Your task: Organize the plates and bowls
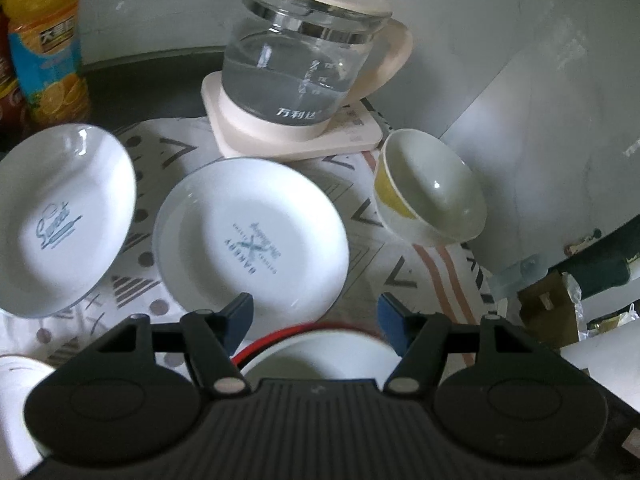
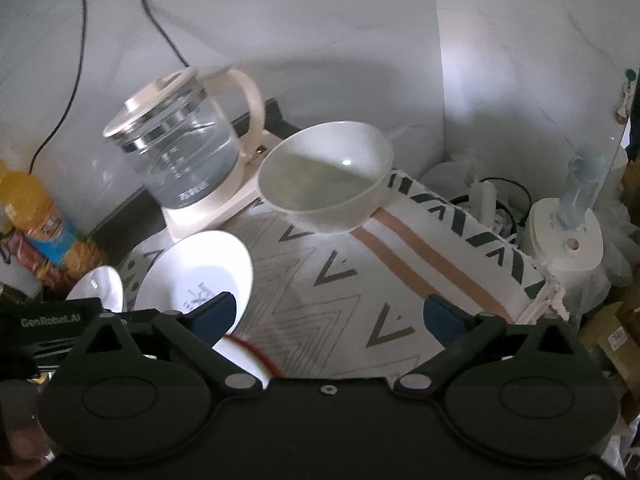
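Observation:
In the left wrist view two white printed plates lie on a patterned cloth: one at the left (image 1: 60,220), one in the middle (image 1: 250,240). A yellow-sided bowl (image 1: 430,188) stands at the right. A red-rimmed white bowl (image 1: 320,348) sits just below my open left gripper (image 1: 316,312), between its blue fingertips. In the right wrist view the bowl (image 2: 324,176) stands ahead, the middle plate (image 2: 196,272) at the left and the red-rimmed bowl (image 2: 244,354) near the left finger. My right gripper (image 2: 332,316) is open and empty above the cloth.
A glass kettle (image 1: 304,64) on its cream base stands behind the plates, also in the right wrist view (image 2: 180,160). An orange drink bottle (image 1: 44,44) stands far left. A paper roll (image 2: 564,240) and clutter lie right of the cloth's edge. A wall is close behind.

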`<state>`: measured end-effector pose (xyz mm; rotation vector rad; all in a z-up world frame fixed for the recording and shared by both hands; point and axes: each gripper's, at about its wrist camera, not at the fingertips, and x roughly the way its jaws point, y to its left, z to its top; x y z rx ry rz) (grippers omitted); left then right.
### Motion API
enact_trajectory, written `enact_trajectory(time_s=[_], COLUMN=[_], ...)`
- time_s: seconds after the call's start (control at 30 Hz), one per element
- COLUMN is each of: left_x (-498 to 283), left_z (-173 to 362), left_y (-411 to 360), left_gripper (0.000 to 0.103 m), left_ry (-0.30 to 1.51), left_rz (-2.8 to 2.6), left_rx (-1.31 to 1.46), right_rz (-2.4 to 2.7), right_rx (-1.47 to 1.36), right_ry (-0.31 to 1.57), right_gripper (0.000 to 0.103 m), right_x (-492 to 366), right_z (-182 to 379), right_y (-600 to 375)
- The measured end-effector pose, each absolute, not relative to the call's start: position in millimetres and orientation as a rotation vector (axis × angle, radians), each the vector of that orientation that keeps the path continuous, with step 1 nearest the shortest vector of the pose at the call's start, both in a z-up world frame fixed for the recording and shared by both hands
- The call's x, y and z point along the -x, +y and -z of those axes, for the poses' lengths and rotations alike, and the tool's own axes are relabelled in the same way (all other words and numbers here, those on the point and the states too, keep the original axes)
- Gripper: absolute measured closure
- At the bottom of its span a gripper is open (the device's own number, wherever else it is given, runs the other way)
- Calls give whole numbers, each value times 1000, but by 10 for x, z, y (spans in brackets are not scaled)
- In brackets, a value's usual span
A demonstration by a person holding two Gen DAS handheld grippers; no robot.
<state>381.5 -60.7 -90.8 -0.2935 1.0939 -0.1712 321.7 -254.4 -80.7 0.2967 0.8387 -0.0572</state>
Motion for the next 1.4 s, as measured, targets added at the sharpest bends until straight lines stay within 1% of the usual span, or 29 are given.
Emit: enact_trajectory(time_s=[0.43,0.57,0.77,0.97,1.07,1.13,1.2,1.23,1.27,1.33,1.4], left_x=[-4439,-4637,-4893,-5082,-5161,-5205,-5246,-5272,-5285,-5294,-5296], left_z=[1008,1065,1253,1399,1471,1529,1580,1621,1650,1679,1683], left_y=[-1145,-1289,-1467,-1616,-1652,-1651,-1641,-1632,-1621,-1607,-1621], left_gripper=[36,36,37,41,49,58,61,64,68,80,87], left_ry=[1084,1077,1090,1109,1123,1137,1163,1182,1191,1197,1201], left_rz=[174,173,161,150,152,155,152,149,149,167,174], left_rx=[268,263,246,232,226,229,234,239,245,262,255], right_rz=[50,56,56,24,19,12,8,7,6,-1,-6], right_rx=[-354,-360,-384,-387,-401,-408,-410,-409,-407,-403,-394], right_ry=[807,804,822,863,879,882,889,894,901,909,913], right_gripper=[1,2,8,21,27,30,35,37,41,50,58], right_x=[-3748,-3965,-4255,-4498,-4603,-4667,-4730,-4765,-4799,-4840,-4869], right_z=[891,952,1080,1276,1353,1390,1430,1451,1471,1503,1527], right_y=[-2978,-3100,-3227,-3261,-3278,-3282,-3278,-3266,-3254,-3231,-3203])
